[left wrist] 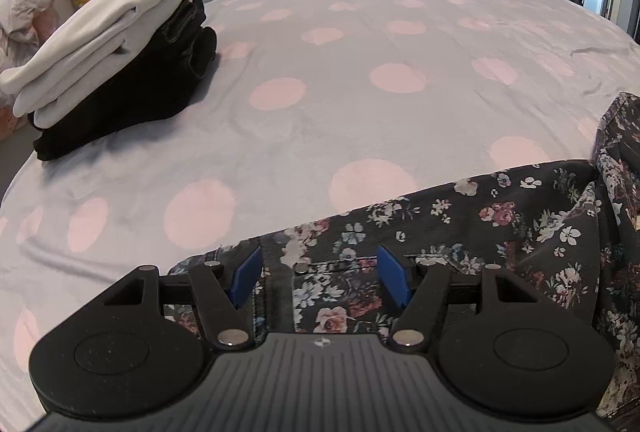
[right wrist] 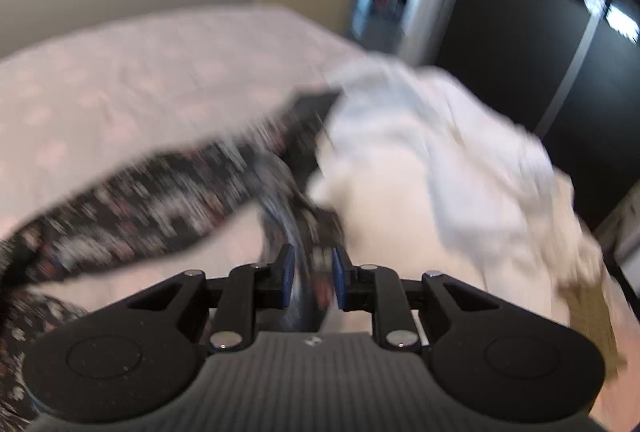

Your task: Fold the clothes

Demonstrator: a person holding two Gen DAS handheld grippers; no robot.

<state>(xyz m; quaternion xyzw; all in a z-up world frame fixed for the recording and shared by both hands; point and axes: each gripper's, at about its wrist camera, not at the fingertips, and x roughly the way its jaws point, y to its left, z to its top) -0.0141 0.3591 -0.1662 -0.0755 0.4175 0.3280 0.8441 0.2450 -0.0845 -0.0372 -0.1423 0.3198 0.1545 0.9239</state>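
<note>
No readable text, label, brand or number in either view. Small round emblem on left gripper [left wrist: 318, 274] housing, too small to read. Similar mark on right gripper [right wrist: 313, 275] housing, blurred, illegible.

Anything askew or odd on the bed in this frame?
The folded stack at the far left of the bed leans, its white pieces overhanging the dark one beneath. The floral garment lies bunched at the near edge, and an unfolded white pile sits beside it. The right wrist view is blurred.
</note>
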